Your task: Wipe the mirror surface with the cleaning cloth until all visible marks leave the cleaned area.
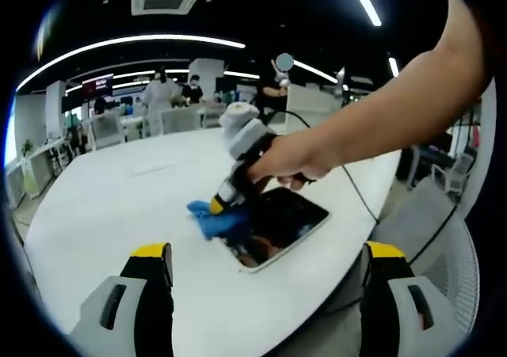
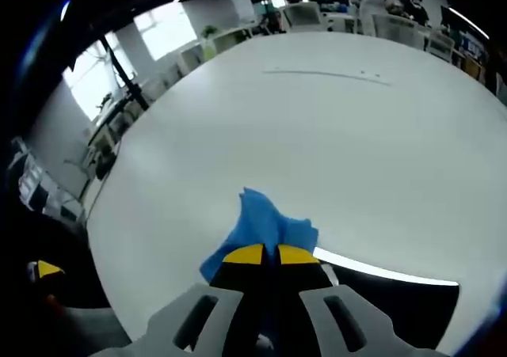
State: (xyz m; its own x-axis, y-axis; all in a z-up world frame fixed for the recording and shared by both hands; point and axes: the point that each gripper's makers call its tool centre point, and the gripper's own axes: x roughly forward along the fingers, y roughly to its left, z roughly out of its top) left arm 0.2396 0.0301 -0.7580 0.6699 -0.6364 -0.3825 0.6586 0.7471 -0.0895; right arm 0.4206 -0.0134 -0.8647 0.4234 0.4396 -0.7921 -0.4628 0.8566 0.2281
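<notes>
open-plan office behind, ceiling light strips on, people standing at far desks. large white round desk (image 1: 119, 199) carries the work. dark mirror (image 1: 281, 226) lies flat near the desk's right edge in the left gripper view. right gripper (image 1: 215, 206) held by a hand (image 1: 289, 159), jaws clenched on the blue cleaning cloth (image 2: 261, 226), cloth pressed at the mirror's left end. left gripper (image 1: 265, 266) hovers apart from the mirror, jaws spread wide, grasping nothing
</notes>
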